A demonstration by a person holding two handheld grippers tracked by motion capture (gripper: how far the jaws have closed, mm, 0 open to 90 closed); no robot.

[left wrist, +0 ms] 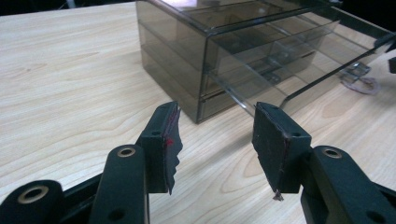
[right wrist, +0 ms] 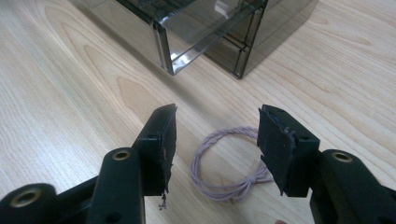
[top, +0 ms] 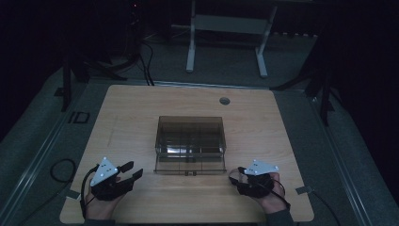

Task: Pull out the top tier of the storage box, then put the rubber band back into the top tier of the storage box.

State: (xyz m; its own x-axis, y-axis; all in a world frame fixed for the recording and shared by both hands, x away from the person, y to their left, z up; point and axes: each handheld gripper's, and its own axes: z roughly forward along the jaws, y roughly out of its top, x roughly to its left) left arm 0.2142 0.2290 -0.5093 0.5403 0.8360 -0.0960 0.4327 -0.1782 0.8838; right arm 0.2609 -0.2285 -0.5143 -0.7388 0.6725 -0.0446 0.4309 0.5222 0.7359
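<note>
One drawer box (top: pixel 190 141), one cord loop (right wrist: pixel 231 163), two grippers (top: pixel 133 170)

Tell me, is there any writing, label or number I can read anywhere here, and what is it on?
"ID": large dark letters on the grey floor beside the table's far left corner, seen in the high view.
Nothing readable on the smoky clear drawer box, the coiled lilac cord, the left gripper or the right gripper: no labels or print show on them.

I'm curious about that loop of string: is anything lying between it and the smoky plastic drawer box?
No, just bare wooden table. In the right gripper view the string lies on the wood between the open right gripper jaws, apart from the box.
</note>
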